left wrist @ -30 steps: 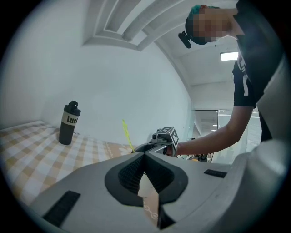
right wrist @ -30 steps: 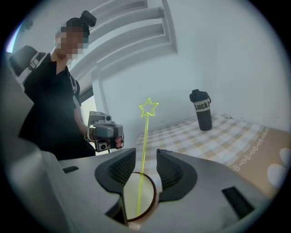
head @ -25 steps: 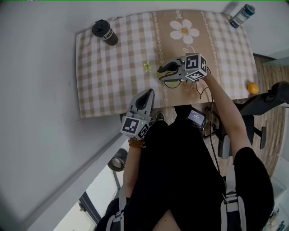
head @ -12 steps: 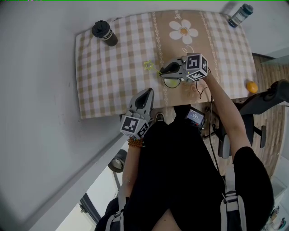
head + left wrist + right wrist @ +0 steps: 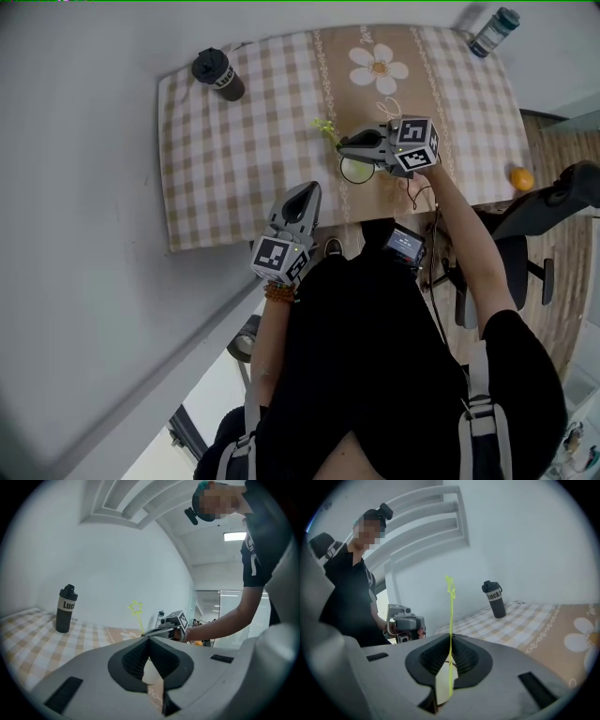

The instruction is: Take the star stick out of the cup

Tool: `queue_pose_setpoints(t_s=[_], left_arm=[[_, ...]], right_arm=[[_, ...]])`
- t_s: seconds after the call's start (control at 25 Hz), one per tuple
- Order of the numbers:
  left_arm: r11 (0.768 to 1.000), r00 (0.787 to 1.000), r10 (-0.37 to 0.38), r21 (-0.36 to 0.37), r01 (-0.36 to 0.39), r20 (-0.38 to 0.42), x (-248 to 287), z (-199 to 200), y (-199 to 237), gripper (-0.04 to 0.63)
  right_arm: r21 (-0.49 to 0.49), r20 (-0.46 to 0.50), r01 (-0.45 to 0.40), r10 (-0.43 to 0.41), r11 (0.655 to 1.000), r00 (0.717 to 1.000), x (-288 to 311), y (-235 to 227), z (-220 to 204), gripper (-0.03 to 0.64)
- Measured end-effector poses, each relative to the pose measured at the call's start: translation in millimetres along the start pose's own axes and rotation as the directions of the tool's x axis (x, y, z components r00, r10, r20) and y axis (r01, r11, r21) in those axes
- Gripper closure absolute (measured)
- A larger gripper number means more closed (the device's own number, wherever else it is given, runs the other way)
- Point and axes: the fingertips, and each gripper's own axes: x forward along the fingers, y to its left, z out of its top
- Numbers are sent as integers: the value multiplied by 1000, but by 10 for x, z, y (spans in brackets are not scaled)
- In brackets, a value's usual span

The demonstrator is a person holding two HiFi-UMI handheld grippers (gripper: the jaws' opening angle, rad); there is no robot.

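Observation:
My right gripper point(image 5: 342, 145) has just been closing and is now shut on the thin yellow-green star stick point(image 5: 450, 616). The stick stands upright between its pads, with the star point(image 5: 323, 125) above the fingers. The pale round cup point(image 5: 356, 170) sits on the checked tablecloth directly under those fingers. Whether the stick's lower end is still inside the cup is hidden. In the left gripper view the star stick point(image 5: 137, 611) rises from the right gripper point(image 5: 146, 632). My left gripper point(image 5: 304, 193) hovers at the table's near edge, shut with nothing in it.
A black bottle point(image 5: 217, 74) stands at the table's far left corner and a teal bottle point(image 5: 494, 31) at the far right. An orange ball point(image 5: 521, 178) lies by the right edge. A wall runs along the left of the table point(image 5: 234, 150), and a chair point(image 5: 525, 234) stands to the right.
The right jaws went from wide open around the stick to shut on it. The star swung right and up, from leaning left to upright. The left gripper stayed put.

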Motion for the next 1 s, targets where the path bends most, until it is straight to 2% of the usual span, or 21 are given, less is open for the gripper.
queue_pose_setpoints(t_s=[0.24, 0.48, 0.64, 0.84, 1.0], left_arm=[[999, 999, -48, 27, 47, 6, 117, 68, -82, 595], [995, 996, -81, 59, 80, 25, 213, 196, -189, 595], [993, 994, -98, 76, 95, 41, 282, 293, -249, 595], [989, 991, -120, 94, 115, 54, 315, 354, -322, 595], [988, 991, -127, 93, 122, 45, 310, 360, -364, 595]], right_arm=[[31, 116, 86, -89, 996, 989, -226, 43, 145, 604], [71, 242, 177, -189, 982, 952, -422, 104, 372, 604], [46, 238, 252, -255, 967, 937, -503, 141, 381, 604], [36, 224, 303, -304, 952, 926, -612, 202, 257, 606], [52, 232, 352, -354, 935, 906, -777, 244, 205, 605]])
